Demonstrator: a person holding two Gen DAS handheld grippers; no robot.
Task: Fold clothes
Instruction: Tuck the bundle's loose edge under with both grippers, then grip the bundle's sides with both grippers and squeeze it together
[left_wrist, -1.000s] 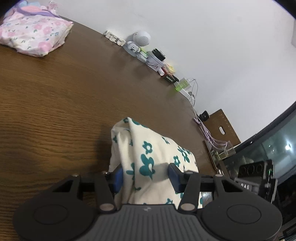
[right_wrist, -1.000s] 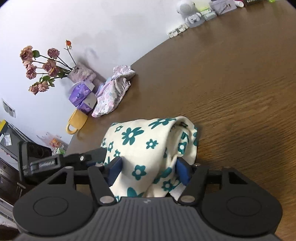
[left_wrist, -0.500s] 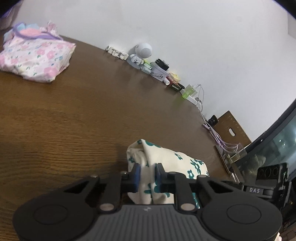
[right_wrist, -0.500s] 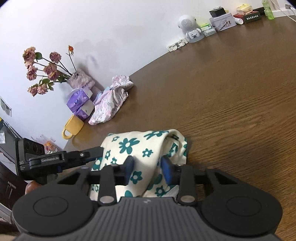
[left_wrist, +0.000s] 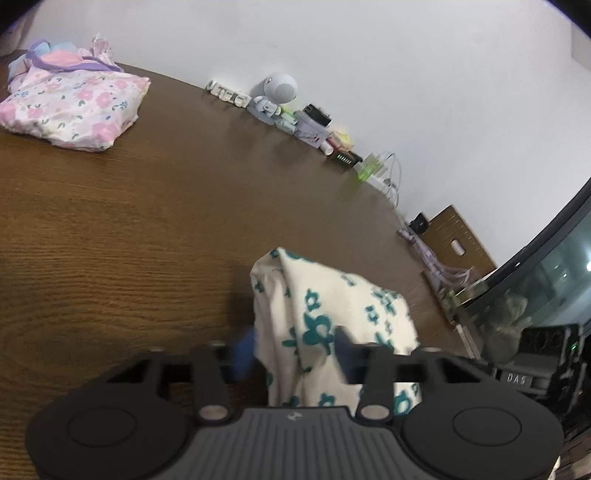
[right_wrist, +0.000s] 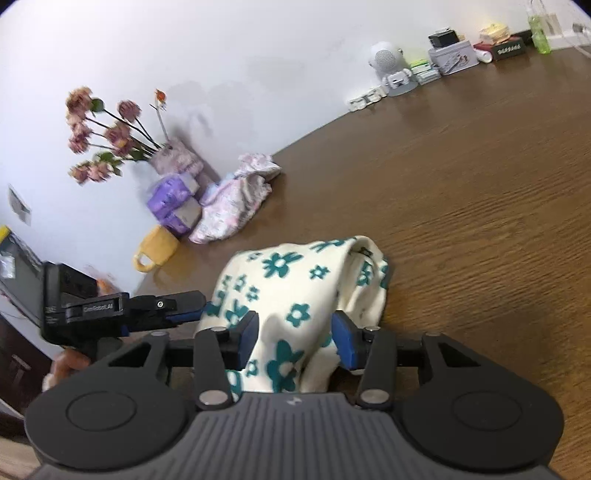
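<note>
A cream garment with teal flowers (left_wrist: 332, 295) is bunched in a roll on the brown wooden table (left_wrist: 147, 221). My left gripper (left_wrist: 293, 349) has its blue pads against one end of the roll, and its jaws are opening with the cloth filling the gap. My right gripper (right_wrist: 295, 339) clasps the other end of the garment (right_wrist: 295, 273); its jaws are opening too, pads still touching fabric. In the right wrist view the left gripper (right_wrist: 199, 302) reaches in from the left, a hand beneath it.
A folded pink floral pile (left_wrist: 74, 107) lies at the far left by the wall, beside purple tissue packs (right_wrist: 173, 206), a yellow mug (right_wrist: 155, 251) and a vase of flowers (right_wrist: 110, 136). A white robot speaker (left_wrist: 280, 88), small boxes and cables (left_wrist: 391, 177) line the wall.
Both pairs of jaws went from wide around the garment to a tight pinch, then widened a little. The right gripper's view has shifted and risen slightly with the cloth.
</note>
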